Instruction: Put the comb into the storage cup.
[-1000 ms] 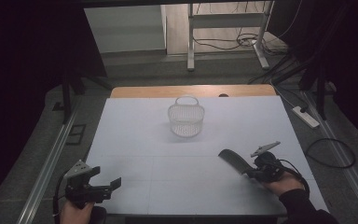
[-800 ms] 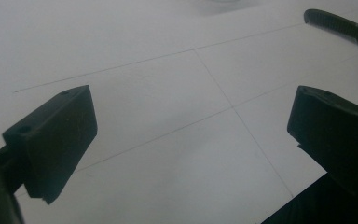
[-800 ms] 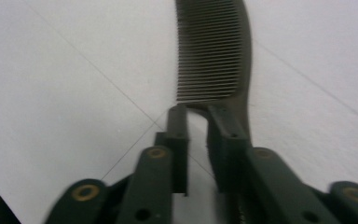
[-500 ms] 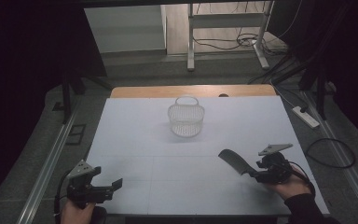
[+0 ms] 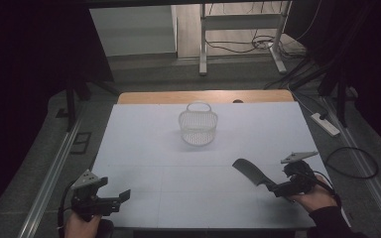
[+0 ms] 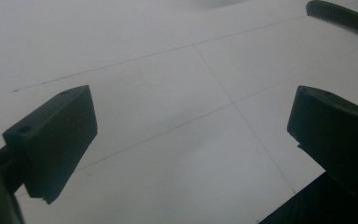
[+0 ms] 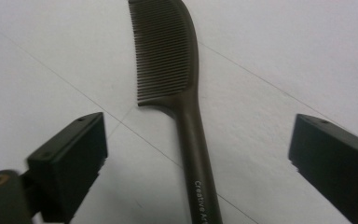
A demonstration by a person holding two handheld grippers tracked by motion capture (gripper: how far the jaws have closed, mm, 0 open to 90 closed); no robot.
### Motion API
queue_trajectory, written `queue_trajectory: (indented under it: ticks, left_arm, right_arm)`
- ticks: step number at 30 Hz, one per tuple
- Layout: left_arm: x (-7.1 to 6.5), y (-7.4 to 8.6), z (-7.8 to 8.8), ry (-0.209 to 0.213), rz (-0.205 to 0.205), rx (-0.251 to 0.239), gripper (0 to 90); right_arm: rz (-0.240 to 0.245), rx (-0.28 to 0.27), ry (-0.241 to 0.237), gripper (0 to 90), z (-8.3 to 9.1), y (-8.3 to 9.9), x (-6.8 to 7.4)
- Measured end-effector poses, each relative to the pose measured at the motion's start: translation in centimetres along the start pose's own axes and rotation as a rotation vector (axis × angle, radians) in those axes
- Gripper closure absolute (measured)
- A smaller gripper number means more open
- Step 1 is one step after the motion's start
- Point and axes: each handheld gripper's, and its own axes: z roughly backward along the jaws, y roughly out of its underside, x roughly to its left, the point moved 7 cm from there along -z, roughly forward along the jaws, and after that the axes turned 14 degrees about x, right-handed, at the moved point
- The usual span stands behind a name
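Observation:
A dark comb (image 5: 248, 171) lies flat on the white table (image 5: 149, 148) at the front right, teeth end toward the table's middle. My right gripper (image 5: 276, 189) is open at the comb's handle end. In the right gripper view the handle (image 7: 196, 154) lies on the table between the two wide-apart jaws, touching neither. My left gripper (image 5: 120, 197) is open at the front left corner, low over bare table, with nothing between its jaws (image 6: 191, 140). The comb (image 6: 340, 14) shows far off in the left gripper view.
A white wire basket (image 5: 198, 125) with a hoop handle stands upright at the middle back of the table. A wooden strip (image 5: 203, 96) edges the far side. A power strip (image 5: 326, 124) and cables lie on the floor to the right.
My right hand has drawn back to the right, toward the table's near right corner, while the comb stays where it lay. The left gripper has barely shifted.

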Motion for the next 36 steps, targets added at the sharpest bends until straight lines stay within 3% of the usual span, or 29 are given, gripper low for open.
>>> queue_trajectory:
  ticks: [11, 27, 36]
  left_arm:
    - [0.0, 0.0, 0.0, 0.002, 0.0, 0.0, 2.1]
    - [0.0, 0.0, 0.0, 0.001, -0.001, -0.001, 2.2]
    - [0.0, 0.0, 0.0, 0.001, -0.002, 0.001, 2.2]
  right_arm:
    - [-0.006, 0.012, 0.021, 0.0, -0.2, 0.4, -0.6]
    - [0.015, 0.065, 0.015, 0.0, -2.6, 0.7, -0.6]
    - [0.024, 0.123, 0.015, 0.0, -4.0, 1.0, -0.7]
